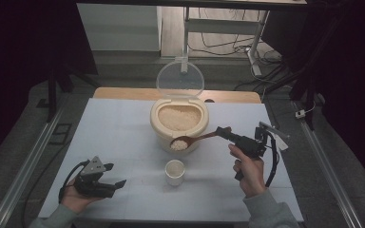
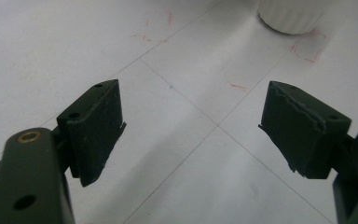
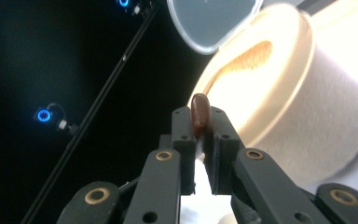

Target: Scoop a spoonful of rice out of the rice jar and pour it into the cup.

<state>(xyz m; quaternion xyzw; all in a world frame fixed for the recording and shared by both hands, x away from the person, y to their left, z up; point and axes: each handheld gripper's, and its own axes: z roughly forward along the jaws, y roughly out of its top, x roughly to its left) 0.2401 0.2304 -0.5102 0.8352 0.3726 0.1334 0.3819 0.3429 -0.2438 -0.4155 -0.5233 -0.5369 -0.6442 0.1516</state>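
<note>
Right gripper clamps a spoon of rice above the cup; left gripper rests released, empty.

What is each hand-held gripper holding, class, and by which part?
The right hand-held gripper clamps the wooden spoon by its handle end; the bowl carries rice. The left hand-held gripper is open, holding nothing.

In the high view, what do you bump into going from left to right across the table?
Left gripper → small white cup → wooden spoon handle → right gripper. The rice container and the spoon's bowl sit above the cup, so they're left out.
</note>
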